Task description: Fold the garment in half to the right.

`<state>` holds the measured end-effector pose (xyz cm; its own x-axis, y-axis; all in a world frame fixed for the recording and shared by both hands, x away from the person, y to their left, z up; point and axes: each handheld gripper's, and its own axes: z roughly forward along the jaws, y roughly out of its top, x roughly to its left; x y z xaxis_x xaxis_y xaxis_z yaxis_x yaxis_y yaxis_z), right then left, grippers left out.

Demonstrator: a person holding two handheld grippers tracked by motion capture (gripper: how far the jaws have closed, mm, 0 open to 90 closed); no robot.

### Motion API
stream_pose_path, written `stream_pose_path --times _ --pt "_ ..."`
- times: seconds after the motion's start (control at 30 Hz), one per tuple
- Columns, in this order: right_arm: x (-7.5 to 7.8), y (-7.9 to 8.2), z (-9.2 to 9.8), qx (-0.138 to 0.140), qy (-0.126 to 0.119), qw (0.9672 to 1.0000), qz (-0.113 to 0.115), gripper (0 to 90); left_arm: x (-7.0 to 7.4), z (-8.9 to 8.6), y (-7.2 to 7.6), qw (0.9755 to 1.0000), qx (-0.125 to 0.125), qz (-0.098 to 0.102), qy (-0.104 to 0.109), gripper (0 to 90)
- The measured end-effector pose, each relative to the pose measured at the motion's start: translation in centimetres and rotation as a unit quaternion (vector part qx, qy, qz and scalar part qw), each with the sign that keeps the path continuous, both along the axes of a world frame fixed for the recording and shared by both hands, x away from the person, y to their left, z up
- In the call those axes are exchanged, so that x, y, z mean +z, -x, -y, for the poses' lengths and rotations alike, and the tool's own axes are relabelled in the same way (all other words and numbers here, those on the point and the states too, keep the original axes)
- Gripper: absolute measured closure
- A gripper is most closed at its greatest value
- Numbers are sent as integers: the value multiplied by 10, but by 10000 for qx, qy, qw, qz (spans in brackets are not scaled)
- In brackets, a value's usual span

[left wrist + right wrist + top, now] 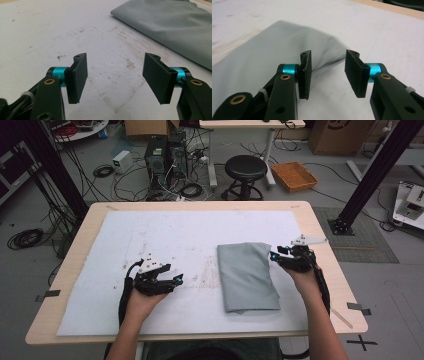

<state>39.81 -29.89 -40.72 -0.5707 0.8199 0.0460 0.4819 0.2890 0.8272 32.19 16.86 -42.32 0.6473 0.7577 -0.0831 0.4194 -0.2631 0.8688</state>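
Folded grey cloth [247, 276] on a white mat [165, 240]; left gripper [176, 281] and right gripper [272, 255] both hold nothing, jaws apart.

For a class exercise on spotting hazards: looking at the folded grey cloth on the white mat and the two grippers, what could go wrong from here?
1. The folded grey cloth has a puffed, raised far-right corner; it may spring open and spoil the fold.
2. The right gripper stands open right beside that corner, nothing between its jaws; a careless sweep could drag the cloth askew.
3. The white mat is stained near the open left gripper; sliding the cloth there might soil it.
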Motion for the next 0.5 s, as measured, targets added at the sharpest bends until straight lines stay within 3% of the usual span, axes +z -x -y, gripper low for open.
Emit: stream_pose_path --times 0.1,0.2,0.23,0.27,0.33,0.5 --pt "-5 -23 -1 -115 -156 9995 -245 598 0 -3 -1 10000 23 -13 2 367" --pt "-13 -36 -4 -133 -213 9985 -481 643 -1 -4 -2 10000 51 -19 23 367" --pt "-17 -39 -6 -86 -312 9978 -575 753 -1 -5 -2 10000 48 -15 28 367" --pt "-17 -39 -6 -86 -312 9978 -575 753 -1 -5 -2 10000 49 -3 17 367" --pt "-18 -39 -8 -28 -286 9980 -571 886 0 -5 -1 10000 51 -14 35 367" --pt "-10 -37 -6 15 -255 9992 -310 900 0 -5 -1 10000 62 -12 22 367"
